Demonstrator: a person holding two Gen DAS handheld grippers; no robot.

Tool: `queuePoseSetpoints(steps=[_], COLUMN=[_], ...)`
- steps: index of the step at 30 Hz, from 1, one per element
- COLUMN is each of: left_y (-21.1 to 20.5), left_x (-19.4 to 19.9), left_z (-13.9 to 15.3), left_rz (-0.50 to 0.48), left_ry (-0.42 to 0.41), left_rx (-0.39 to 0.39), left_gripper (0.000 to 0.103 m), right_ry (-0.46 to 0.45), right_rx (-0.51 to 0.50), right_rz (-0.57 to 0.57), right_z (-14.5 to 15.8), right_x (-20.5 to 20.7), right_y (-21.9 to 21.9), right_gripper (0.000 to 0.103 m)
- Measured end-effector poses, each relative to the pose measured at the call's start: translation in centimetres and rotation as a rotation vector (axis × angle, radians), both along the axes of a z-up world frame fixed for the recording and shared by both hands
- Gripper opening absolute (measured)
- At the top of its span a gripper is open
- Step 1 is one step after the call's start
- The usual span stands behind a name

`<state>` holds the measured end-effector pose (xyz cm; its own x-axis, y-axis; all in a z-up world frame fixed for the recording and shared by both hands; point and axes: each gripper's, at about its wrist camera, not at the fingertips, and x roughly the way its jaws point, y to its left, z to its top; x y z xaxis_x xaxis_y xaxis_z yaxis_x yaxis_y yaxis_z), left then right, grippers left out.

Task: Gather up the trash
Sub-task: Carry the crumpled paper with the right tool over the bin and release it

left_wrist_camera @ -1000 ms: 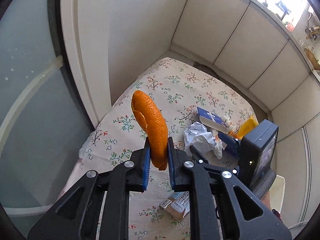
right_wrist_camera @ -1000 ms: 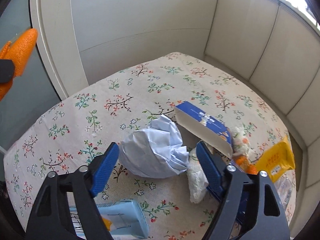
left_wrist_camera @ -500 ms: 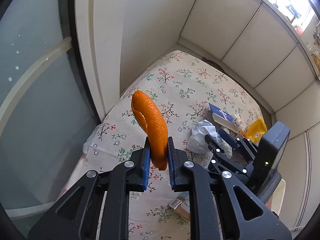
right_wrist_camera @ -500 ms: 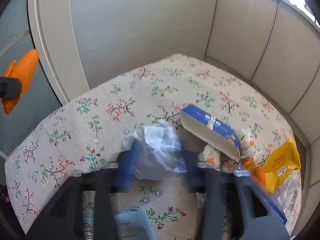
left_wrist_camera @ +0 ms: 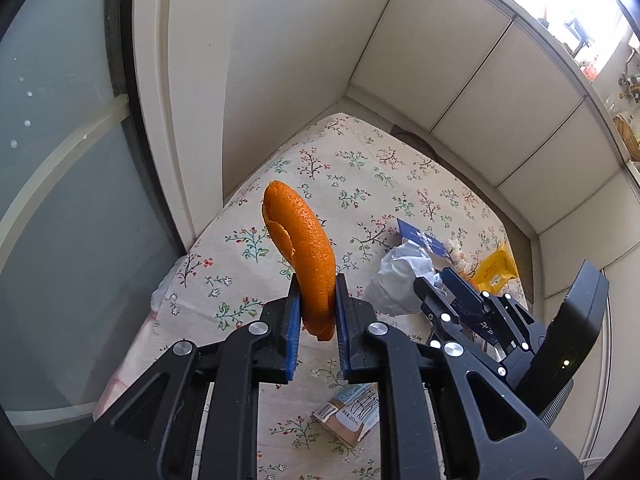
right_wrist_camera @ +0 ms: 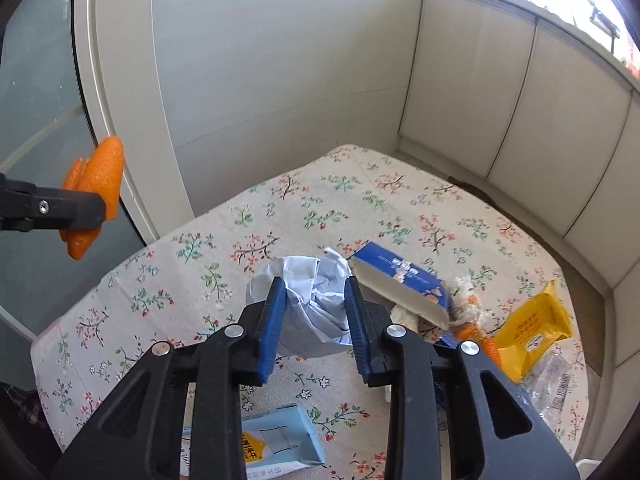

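Your right gripper (right_wrist_camera: 316, 312) is closing on the crumpled paper (right_wrist_camera: 308, 292), light and crushable; take its middle. Your left gripper (left_wrist_camera: 316, 312) is clamping the orange peel (left_wrist_camera: 304, 248) at 12 o'clock.

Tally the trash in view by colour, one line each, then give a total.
Orange: 2, the orange peel in the left jaws, peel scraps by the box
White: 1, crumpled paper in the closing right jaws
Blue: 2, blue box, drink carton
Yellow: 1, yellow packet
Total: 6

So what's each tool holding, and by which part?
Left tool grips the orange peel near its lower end. Right tool is closing around the crumpled paper's middle.
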<state>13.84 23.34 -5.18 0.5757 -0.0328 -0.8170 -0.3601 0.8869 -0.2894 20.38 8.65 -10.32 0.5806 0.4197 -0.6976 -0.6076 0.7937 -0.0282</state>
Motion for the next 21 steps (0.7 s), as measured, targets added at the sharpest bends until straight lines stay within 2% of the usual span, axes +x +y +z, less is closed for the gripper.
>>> queuePoseSetpoints(steps=[12, 21], left_y=[-3.2, -7.0], left_x=[0.4, 0.8], left_z=[2.5, 3.7], left_rz=[-0.048, -0.121], left_ry=[-0.11, -0.172], left_rx=[-0.027, -0.036], left_gripper=[0.015, 0.015], right_ry=[-0.09, -0.167], right_rx=[0.064, 0.063], right_rz=[-0.104, -0.197], right_z=[4.4, 6.8], right_x=[-1.8, -3.3], right_y=[-4.0, -8.7], right_gripper=[0.029, 0.029])
